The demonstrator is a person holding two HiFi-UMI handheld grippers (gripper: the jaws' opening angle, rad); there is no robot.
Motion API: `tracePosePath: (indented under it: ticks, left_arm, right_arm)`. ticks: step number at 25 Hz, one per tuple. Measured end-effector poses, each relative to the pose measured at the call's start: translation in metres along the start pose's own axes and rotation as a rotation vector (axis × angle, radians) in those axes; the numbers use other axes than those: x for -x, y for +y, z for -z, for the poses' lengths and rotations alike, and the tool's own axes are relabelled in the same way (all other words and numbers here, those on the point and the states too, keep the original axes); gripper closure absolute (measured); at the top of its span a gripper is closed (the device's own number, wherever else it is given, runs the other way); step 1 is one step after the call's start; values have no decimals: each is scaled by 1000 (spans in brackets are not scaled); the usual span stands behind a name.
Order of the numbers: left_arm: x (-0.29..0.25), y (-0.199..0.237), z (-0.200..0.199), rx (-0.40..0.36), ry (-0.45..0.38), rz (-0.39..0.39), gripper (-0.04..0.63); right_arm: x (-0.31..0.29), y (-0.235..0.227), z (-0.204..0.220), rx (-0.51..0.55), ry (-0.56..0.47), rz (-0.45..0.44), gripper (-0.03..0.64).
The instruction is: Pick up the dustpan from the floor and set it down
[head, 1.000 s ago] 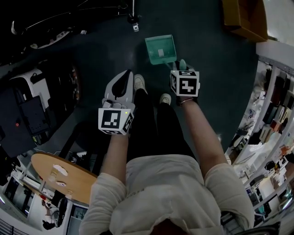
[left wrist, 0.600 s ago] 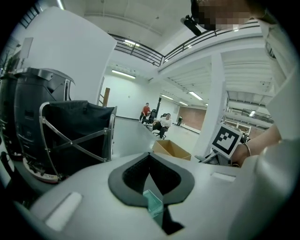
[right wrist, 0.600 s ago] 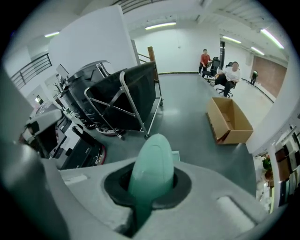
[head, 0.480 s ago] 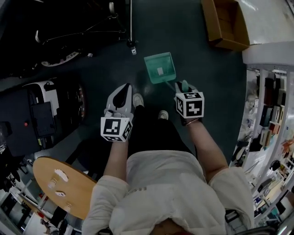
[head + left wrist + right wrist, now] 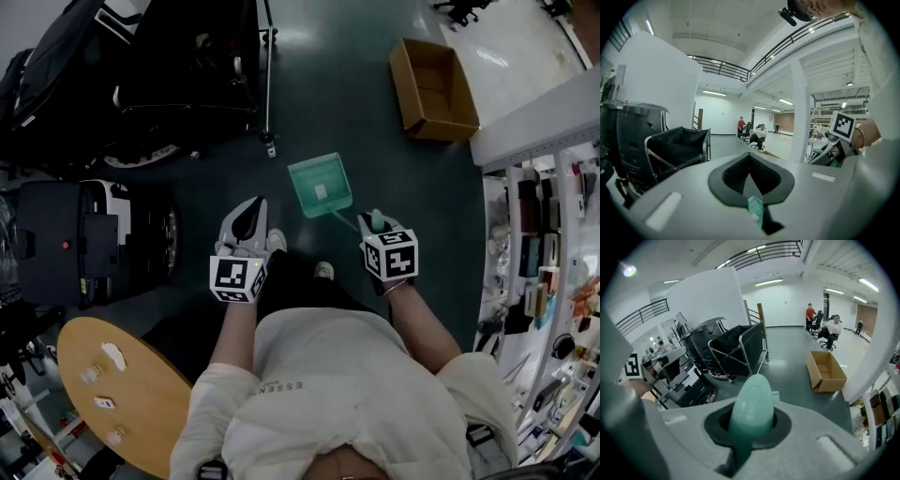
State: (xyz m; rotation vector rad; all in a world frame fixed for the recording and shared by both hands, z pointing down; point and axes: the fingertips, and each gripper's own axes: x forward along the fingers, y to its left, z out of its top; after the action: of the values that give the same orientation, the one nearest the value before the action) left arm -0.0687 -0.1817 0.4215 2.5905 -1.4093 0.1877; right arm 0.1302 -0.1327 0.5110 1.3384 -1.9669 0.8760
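The dustpan (image 5: 320, 186) hangs by its handle (image 5: 751, 406) from our right gripper (image 5: 375, 223), whose jaws are clamped tight on the handle's rounded end. The pan is out ahead of our feet and, as we judge it, clear of the floor (image 5: 394, 159). Our left gripper (image 5: 251, 208) is closed on nothing. We take the pick-up as done; next we should lower the pan flat onto bare floor and only then loosen the jaws.
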Motion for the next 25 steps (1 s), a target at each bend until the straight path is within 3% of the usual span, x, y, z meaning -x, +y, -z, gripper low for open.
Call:
tracePosePath:
  ticks: [9,25]
  left_arm:
    - [46,-51,-6,-2,-21,4,588]
    - [50,-38,0,28,-51,-34,588]
  right_arm:
    - [45,-7,42,-11,7,-2,621]
    - [40,4,57,16,22,-3,621]
